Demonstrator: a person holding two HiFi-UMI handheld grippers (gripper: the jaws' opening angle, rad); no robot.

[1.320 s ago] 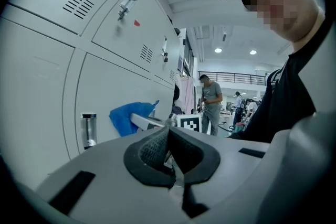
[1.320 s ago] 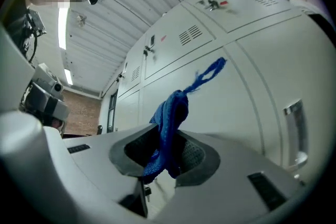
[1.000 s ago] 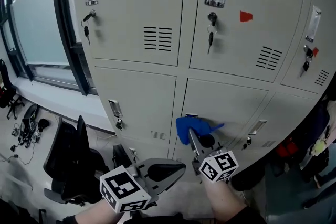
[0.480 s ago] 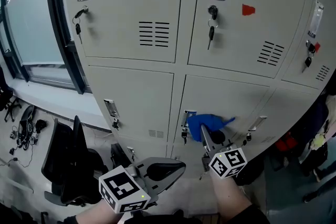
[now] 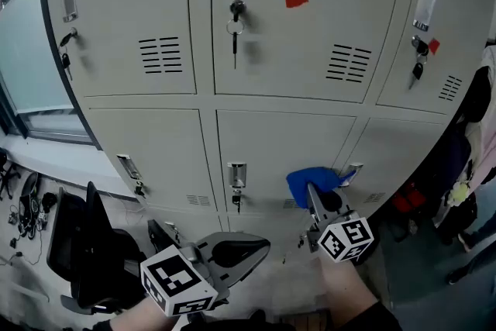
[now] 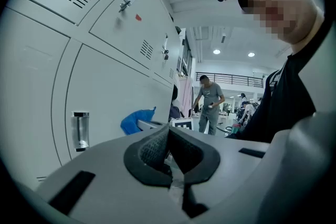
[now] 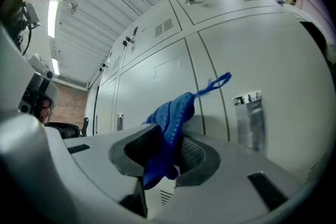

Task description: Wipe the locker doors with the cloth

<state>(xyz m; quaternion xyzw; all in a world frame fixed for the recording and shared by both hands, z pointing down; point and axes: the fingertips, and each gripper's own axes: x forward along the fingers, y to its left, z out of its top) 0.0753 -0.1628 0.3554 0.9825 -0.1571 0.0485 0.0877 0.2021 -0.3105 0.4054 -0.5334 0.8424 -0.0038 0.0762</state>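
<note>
Since a second ago the right tool point(image 5: 311, 192) has carried the blue cloth point(image 5: 308, 181) rightward along the lower row of locker doors point(image 5: 271, 139), from beside the middle door's handle point(image 5: 237, 174) to that door's right edge, near the next door's handle point(image 5: 351, 171). The head view itself has swung too, so the lockers sit further left in it. The right gripper view shows the right tool clamped on the cloth, which bunches up from between the jaws, a thin loop point(image 7: 218, 83) at its tip trailing toward the door. The left tool point(image 5: 260, 246) hangs low and well apart from the lockers, its jaws together with nothing between them. A black chair point(image 5: 85, 244) stands below the window side.
</note>
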